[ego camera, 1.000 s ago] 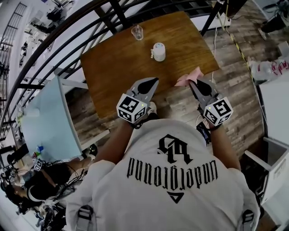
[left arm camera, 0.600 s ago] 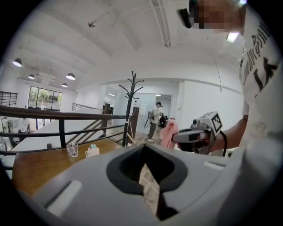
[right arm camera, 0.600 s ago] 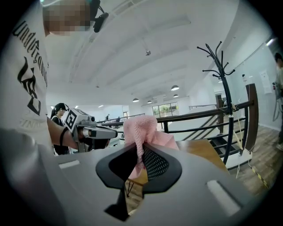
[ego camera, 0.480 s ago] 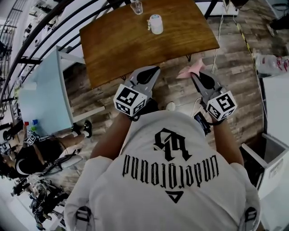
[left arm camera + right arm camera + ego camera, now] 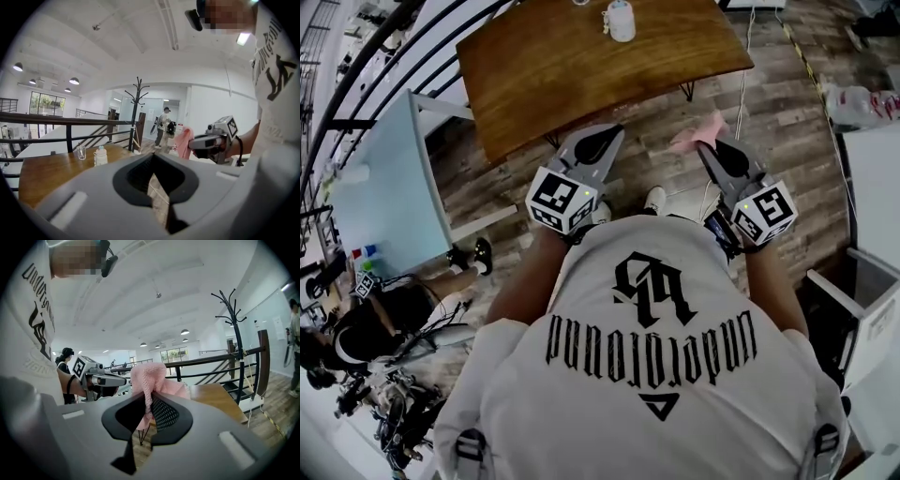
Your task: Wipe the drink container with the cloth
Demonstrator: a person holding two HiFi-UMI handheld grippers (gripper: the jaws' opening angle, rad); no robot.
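The drink container (image 5: 621,21), a small white bottle with a pale blue cap, stands near the far edge of the brown wooden table (image 5: 562,80). It also shows in the left gripper view (image 5: 100,156). My right gripper (image 5: 705,148) is shut on a pink cloth (image 5: 698,134), which bunches up above its jaws (image 5: 150,378). My left gripper (image 5: 609,133) is shut and holds nothing. Both grippers hang over the plank floor, short of the table's near edge and well away from the bottle.
A clear glass (image 5: 81,152) stands left of the bottle. A pale blue tabletop (image 5: 389,197) lies to the left, white furniture (image 5: 874,197) to the right. A black railing and a coat rack (image 5: 136,112) stand behind the table. A person sits at lower left (image 5: 356,342).
The table and bottle have slid toward the top of the head view as the person backed away. Both grippers were at the table's near edge and are now over the floor.
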